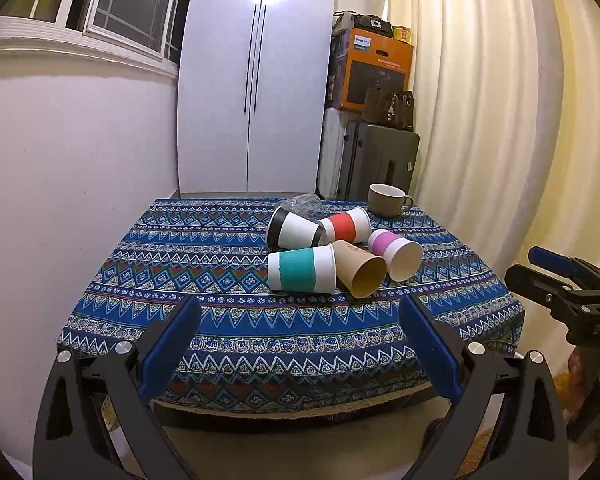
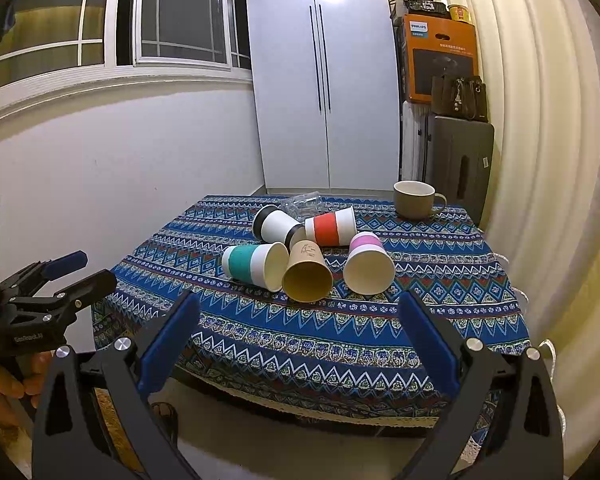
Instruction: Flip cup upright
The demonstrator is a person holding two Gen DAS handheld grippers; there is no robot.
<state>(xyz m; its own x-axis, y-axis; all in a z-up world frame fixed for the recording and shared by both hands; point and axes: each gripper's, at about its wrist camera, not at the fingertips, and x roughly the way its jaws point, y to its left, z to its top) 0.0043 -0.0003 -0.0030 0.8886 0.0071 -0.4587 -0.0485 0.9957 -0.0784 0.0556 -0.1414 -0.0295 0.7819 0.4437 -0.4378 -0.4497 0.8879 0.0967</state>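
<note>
Cups lie tipped in a cluster on the patterned worktop (image 1: pixel 220 320), none upright.

Teal-banded cup (image 1: pixel 302 271) lies nearest on its side, touching the brown paper cup (image 1: pixel 358 268); the pink-banded cup (image 1: pixel 396 254), red-banded cup (image 1: pixel 344 228) and black-and-white cup (image 1: pixel 294 229) lie around them, with a crumpled clear plastic piece (image 1: pixel 306 203) behind. A grey mug (image 1: pixel 388 199) stands upright, apart at the far right. The left hand-held gripper (image 1: pixel 300 308) and right hand-held gripper (image 2: pixel 298 306) hover short of the near edge, both spread wide and holding nothing.
</note>
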